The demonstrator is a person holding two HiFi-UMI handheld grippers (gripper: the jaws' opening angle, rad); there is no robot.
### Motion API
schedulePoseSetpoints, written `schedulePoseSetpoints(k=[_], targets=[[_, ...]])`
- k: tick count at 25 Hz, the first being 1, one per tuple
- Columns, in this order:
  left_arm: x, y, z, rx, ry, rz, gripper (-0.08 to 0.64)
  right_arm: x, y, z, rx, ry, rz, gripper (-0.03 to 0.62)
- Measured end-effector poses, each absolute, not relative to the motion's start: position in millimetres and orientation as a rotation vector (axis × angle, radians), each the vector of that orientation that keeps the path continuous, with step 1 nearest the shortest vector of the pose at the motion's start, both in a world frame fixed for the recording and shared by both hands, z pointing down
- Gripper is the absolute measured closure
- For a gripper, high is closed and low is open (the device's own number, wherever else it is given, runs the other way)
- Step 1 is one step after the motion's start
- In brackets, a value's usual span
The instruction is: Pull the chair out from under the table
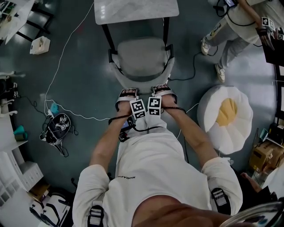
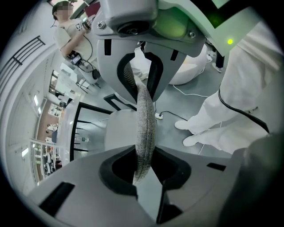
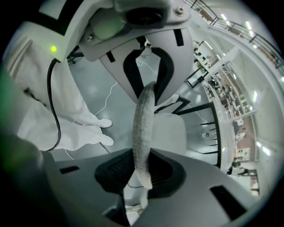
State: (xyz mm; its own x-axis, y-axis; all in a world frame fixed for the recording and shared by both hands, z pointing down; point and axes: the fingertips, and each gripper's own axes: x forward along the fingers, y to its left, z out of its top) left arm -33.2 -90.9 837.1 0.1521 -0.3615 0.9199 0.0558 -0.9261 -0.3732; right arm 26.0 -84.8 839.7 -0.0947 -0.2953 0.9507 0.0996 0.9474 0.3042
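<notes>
A chair with a grey seat (image 1: 142, 57) stands in front of me, its front tucked under a white-topped table (image 1: 135, 9). Its curved grey fabric backrest (image 1: 144, 84) faces me. My left gripper (image 1: 127, 95) and right gripper (image 1: 163, 91) sit side by side on the backrest's top edge, each shut on it. In the left gripper view the fabric edge (image 2: 145, 128) runs up between my left gripper's (image 2: 143, 170) jaws to the right gripper beyond. In the right gripper view the same edge (image 3: 143, 133) is pinched in my right gripper (image 3: 142, 175).
A round white and yellow egg-shaped cushion (image 1: 226, 117) lies on the floor at the right. A person (image 1: 230, 31) stands at the far right by the table. A white cable (image 1: 66, 53) and a dark bag (image 1: 57, 128) lie at the left, near shelves.
</notes>
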Motion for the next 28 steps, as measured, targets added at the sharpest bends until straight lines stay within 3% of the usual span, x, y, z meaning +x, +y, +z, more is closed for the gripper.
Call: schedulePoseSetpoints(k=[28], targets=[[-31,-18,841,-2.148,0.163,-1.888,0.476,28,-13,843,0.064,-1.604,-0.329,0.514]])
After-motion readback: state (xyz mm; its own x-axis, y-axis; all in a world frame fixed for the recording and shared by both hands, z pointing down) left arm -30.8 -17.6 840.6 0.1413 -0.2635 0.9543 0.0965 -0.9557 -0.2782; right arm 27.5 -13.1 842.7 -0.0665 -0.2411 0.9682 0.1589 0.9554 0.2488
